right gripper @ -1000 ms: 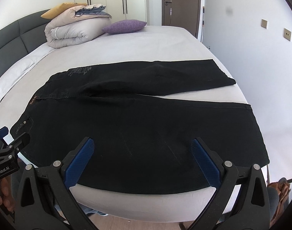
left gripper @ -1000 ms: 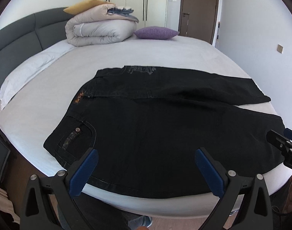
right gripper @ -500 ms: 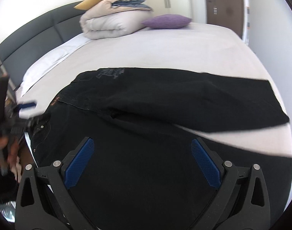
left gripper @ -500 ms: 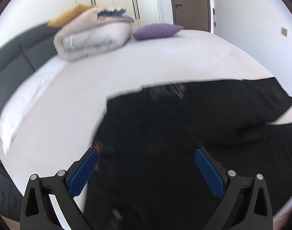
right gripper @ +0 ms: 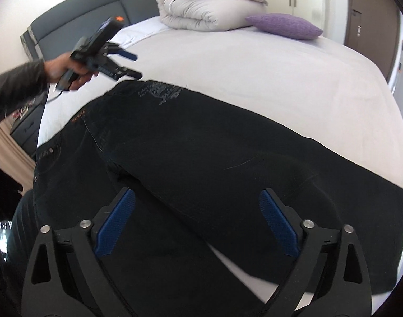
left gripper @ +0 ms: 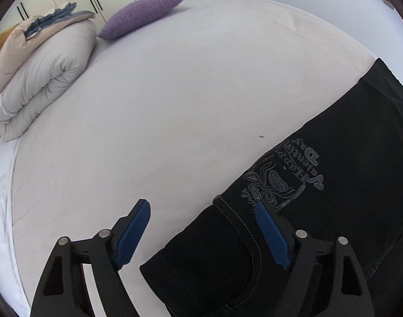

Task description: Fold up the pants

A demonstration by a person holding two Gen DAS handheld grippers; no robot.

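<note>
With the black denim pants [right gripper: 201, 174] spread flat on the white-sheeted bed [left gripper: 175, 92], the left claw [left gripper: 201, 235], closing yet empty, straddles the far waistband corner, while the right claw [right gripper: 198, 224], also closing and empty, should pinch only the far leg's edge.

The left wrist camera looks steeply down, close over the waist corner of the pants [left gripper: 320, 211] on the bed [left gripper: 175, 92]. The right wrist camera faces the headboard [right gripper: 95, 8] from farther back. Both views share the printed waist, the purple cushion [left gripper: 146, 13] and the folded duvet [right gripper: 193, 10].
</note>
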